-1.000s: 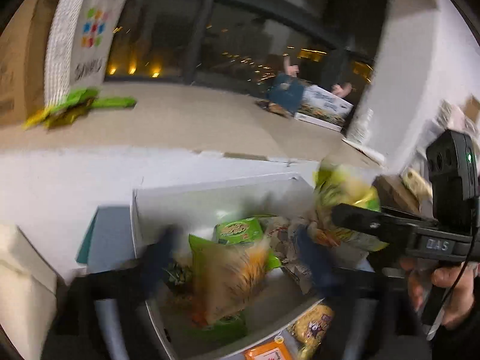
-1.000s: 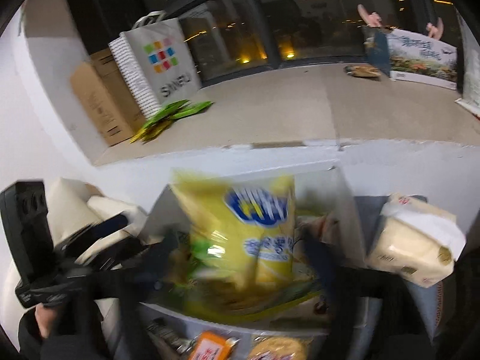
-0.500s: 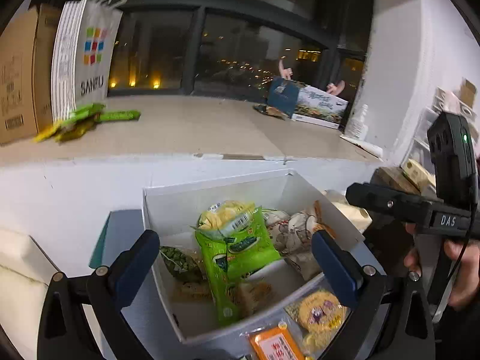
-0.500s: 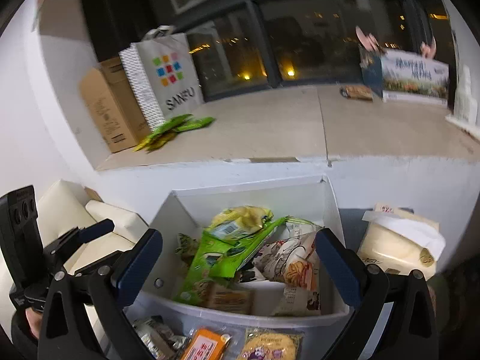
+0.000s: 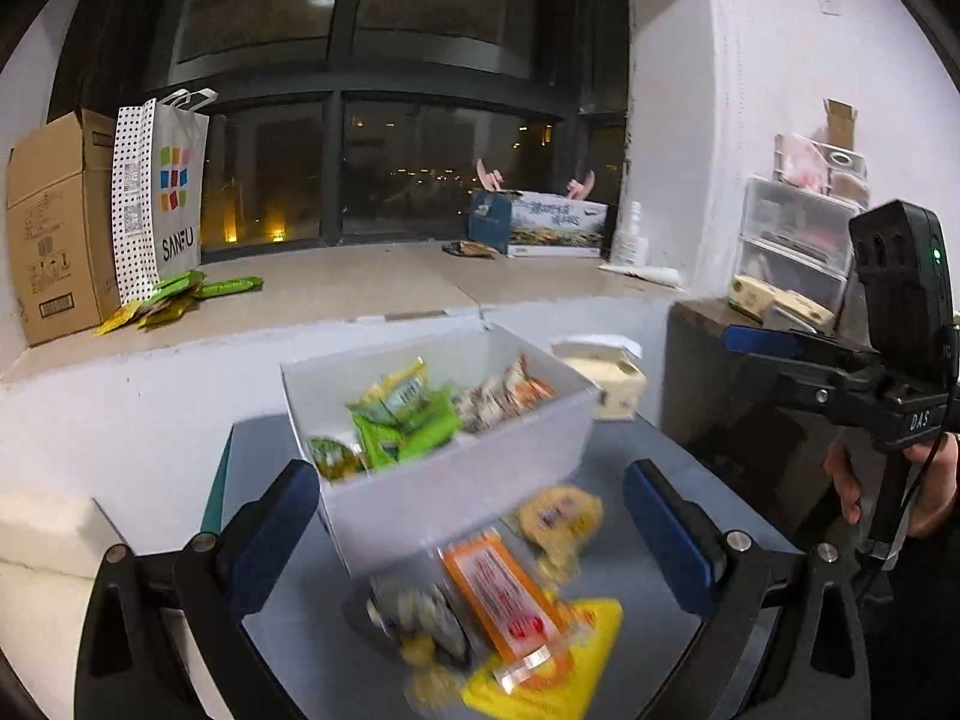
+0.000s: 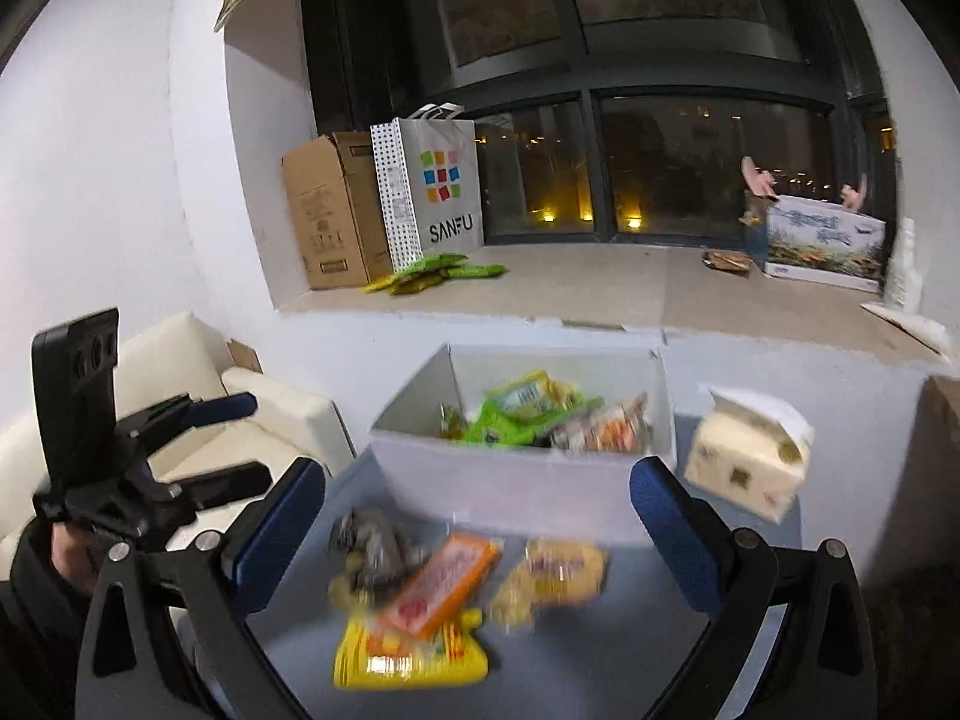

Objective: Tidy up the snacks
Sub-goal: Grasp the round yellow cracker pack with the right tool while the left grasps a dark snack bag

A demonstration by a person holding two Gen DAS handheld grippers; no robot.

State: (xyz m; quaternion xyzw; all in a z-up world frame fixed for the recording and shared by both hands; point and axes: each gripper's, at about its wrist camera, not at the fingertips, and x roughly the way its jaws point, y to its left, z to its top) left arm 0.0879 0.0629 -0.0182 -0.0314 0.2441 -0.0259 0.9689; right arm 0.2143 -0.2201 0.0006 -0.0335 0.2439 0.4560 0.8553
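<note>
White cardboard forms the open box [image 5: 456, 480] that sits on the grey table [image 5: 648, 600], pushed toward the low white ledge below the window. Inside it lie green snack packets [image 5: 402, 426] in the middle and pale, orange-marked packets [image 5: 501, 396] toward its right side; from the right wrist view the same green packets [image 6: 516, 414] fill the centre of the box [image 6: 522, 486].

Just in front of the box, loose on the table, several snacks lie close together: an orange packet [image 5: 498, 600] resting partly on a yellow bag [image 5: 552, 678], a round yellow pack [image 5: 561, 522] near the box wall, and a dark, mottled packet [image 5: 414, 618] to the left. All are blurred, so printing cannot be read.

Both tools hang above this pile with nothing between their blue pads. The left gripper [image 5: 471, 534] has its fingers spread wide apart, and the right gripper [image 6: 477, 531] is likewise spread wide. Each is held in a person's hand [image 5: 876, 480], seen at the edge of the other camera.

Right of the box sits a cream tissue pack [image 6: 747, 459]. On the window ledge stand a brown carton [image 6: 327, 207], a white shopping bag [image 6: 435, 186] with coloured squares, more green packets [image 6: 441, 273] lying flat, and a printed box [image 6: 822, 249] far right.
</note>
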